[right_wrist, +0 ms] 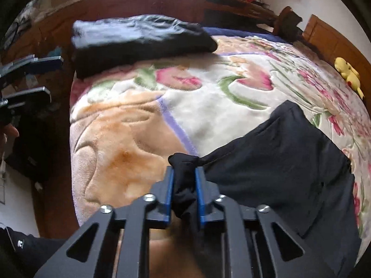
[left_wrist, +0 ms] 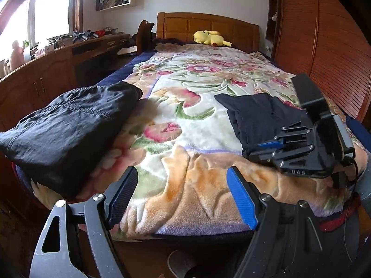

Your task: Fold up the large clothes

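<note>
A folded dark navy garment lies on the right side of the floral blanket. My right gripper is shut on a bunched corner of that garment at its near edge; it also shows in the left wrist view. My left gripper is open and empty above the foot of the bed, between the two garments. A folded black garment lies at the left edge of the bed, also seen in the right wrist view.
A yellow plush toy lies at the wooden headboard. A wooden desk and cabinets run along the left wall. A wooden wardrobe stands close on the right. A slipper lies on the floor.
</note>
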`<state>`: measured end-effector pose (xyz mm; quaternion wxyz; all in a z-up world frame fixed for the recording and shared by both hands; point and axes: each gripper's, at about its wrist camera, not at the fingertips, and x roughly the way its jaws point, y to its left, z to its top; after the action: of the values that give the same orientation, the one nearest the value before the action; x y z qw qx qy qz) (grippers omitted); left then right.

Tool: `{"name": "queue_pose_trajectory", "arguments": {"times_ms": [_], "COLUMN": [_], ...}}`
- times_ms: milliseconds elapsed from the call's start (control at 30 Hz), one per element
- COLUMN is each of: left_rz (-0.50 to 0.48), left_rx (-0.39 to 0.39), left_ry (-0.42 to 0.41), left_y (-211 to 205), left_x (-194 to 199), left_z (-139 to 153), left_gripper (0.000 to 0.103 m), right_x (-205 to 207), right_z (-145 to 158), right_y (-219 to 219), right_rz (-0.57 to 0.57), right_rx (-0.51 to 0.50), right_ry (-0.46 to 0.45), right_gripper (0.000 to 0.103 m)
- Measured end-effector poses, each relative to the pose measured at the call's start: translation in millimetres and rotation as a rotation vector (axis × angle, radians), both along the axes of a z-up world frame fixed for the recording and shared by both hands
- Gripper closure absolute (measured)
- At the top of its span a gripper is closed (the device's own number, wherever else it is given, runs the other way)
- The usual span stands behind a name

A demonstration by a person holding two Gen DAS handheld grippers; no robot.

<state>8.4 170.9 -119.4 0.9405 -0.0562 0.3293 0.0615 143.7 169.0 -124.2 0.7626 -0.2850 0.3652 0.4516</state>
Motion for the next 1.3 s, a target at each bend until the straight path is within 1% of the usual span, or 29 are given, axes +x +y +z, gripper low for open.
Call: {"name": "queue_pose_trajectory", "arguments": {"times_ms": [67,167,233,300,400,500,567,667,733,800,833,933,1000,1100,1133,1267,1300], "left_rz": [-0.004,-0.018,-0.035,-0.048,-0.084,-0.132,-0.173,-0.231,-0.268,-0.302,-0.323,-0.359,-0.373,-0.392,-0.395,-0.398,-0.397], "left_rx": [0.001,0.007,0.008,0.011,0.002,-0.010,-0.012,-0.016,-0.013,0.000,0.007,0.018,0.016,0.011,0.010,0.005,0.003], "left_ry": [-0.004,-0.010,-0.013,-0.021,-0.041,-0.051,-0.051,-0.052,-0.047,-0.042,-0.041,-0.037,-0.033,-0.031,-0.030,-0.022,-0.021], "left_y": [-2,-9,-16,-24,-40,-61,-79,-105,-122,-139,-149,-168,-176,-186,-188,-192,-192], "left_x": [1,5,9,12,19,29,36,44,50,54,57,61,63,64,63,60,60], "left_z": [3,7,8,11,15,16,17,19,19,20,21,22,23,23,22,18,17], "left_gripper": [0.023,0.023,0.023,0.023,0.023,0.023,0.023,0.023,0.023,0.023,0.023,0.023,0.023,0.023,0.023,0.023,0.023], "right_x": [0,1,6,12,18,14,5,-5,-5,-8,-10,-15,-17,-19,-20,-29,-31], "right_z": [15,51,79,100,115,117,112,86,53,30,23,20,26,31,33,50,55], "right_y": [-13,-44,-77,-116,-181,-247,-288,-345,-371,-385,-391,-400,-399,-403,-401,-398,-397], "right_rz": [-0.017,-0.080,-0.146,-0.221,-0.343,-0.473,-0.555,-0.689,-0.783,-0.842,-0.855,-0.871,-0.882,-0.889,-0.893,-0.923,-0.926], "right_rx": [0.061,0.166,0.240,0.295,0.327,0.339,0.349,0.354,0.307,0.262,0.271,0.336,0.343,0.324,0.317,0.283,0.290], "right_ry": [-0.026,-0.095,-0.140,-0.172,-0.223,-0.256,-0.273,-0.214,-0.148,-0.137,-0.123,-0.096,-0.112,-0.144,-0.157,-0.254,-0.270], "right_gripper": [0.091,0.092,0.093,0.093,0.094,0.095,0.095,0.095,0.095,0.095,0.095,0.094,0.093,0.086,0.081,0.065,0.063]}}
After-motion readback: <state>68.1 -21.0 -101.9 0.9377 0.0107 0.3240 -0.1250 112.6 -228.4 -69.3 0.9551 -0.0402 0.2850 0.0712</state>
